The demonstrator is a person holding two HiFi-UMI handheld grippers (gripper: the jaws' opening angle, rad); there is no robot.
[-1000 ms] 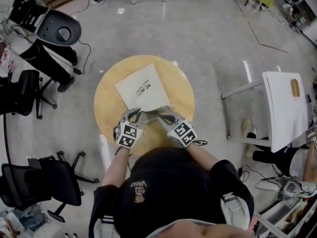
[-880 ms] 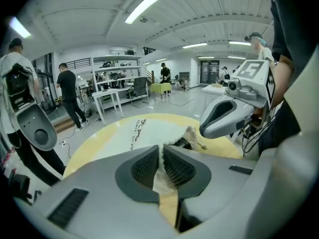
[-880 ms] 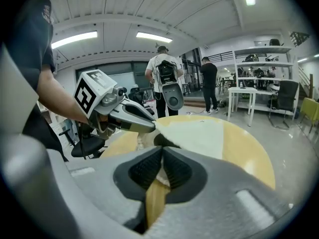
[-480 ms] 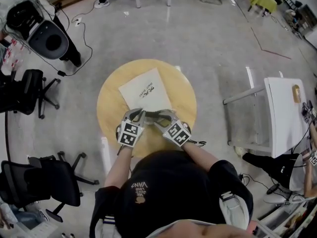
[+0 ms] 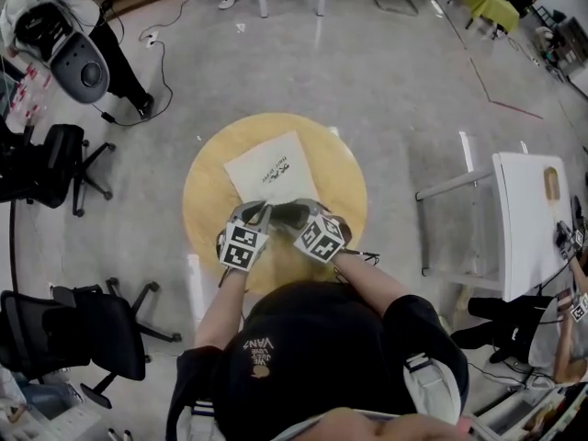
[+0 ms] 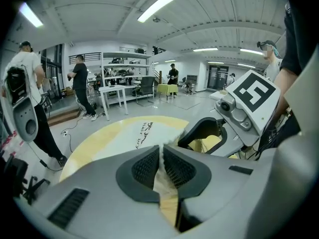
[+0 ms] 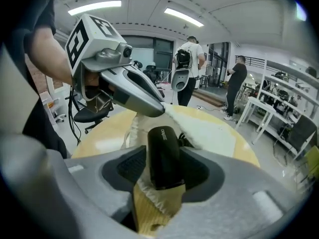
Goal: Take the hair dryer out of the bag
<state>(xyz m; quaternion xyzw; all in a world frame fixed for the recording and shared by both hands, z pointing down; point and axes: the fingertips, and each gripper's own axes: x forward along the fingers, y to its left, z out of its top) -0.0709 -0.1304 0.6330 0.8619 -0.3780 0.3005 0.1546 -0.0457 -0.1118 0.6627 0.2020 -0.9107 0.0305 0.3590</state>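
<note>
A white paper bag [image 5: 271, 168] lies flat on the round wooden table [image 5: 207, 200], its mouth toward me. My left gripper [image 5: 260, 211] is shut on the mouth's upper edge, and the pinched paper shows between its pads [image 6: 161, 156]. The black hair dryer [image 7: 164, 156] sticks out of the bag's mouth and shows as a dark shape [image 5: 289, 214] in the head view. My right gripper [image 7: 164, 169] has the dryer's end between its jaws, which are opening; the pads do not clamp it. The bag hides the rest of the dryer.
Black office chairs [image 5: 55, 163] [image 5: 83, 329] stand to the left of the table. A white table [image 5: 528, 209] stands to the right. A person with a backpack rig [image 5: 55, 26] is at the far left; others stand farther off [image 7: 237, 83].
My right gripper has rolled and slid left and down to the bag's mouth, and its jaws have gone from shut to spread around the dryer. The left gripper has kept its hold on the bag.
</note>
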